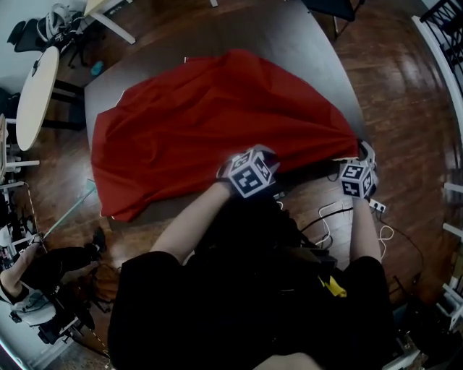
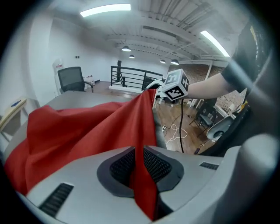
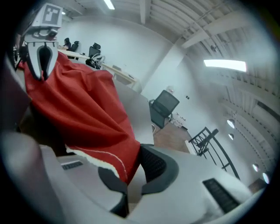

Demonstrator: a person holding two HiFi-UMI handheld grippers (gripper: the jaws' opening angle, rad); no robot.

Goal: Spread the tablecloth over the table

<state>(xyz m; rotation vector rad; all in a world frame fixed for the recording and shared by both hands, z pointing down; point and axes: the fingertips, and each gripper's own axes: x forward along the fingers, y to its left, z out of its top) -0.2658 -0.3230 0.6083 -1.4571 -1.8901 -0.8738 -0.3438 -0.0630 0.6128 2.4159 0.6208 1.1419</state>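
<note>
The red tablecloth (image 1: 210, 123) lies crumpled on the dark surface (image 1: 289, 50), stretching far and left from both claws. The left claw (image 2: 141, 168) and right claw (image 3: 131, 173) each pinch its near edge, side by side at the near right.

Glossy wood floor (image 1: 405, 87), round pale table (image 1: 36, 94), black office chair (image 2: 70, 79), ceiling strip lights (image 2: 105, 8).

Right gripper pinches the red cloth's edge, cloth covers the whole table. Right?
No. The head view shows the cloth covering only part of the table; its far and right stretches lie bare. The right gripper does pinch the cloth's edge.
</note>
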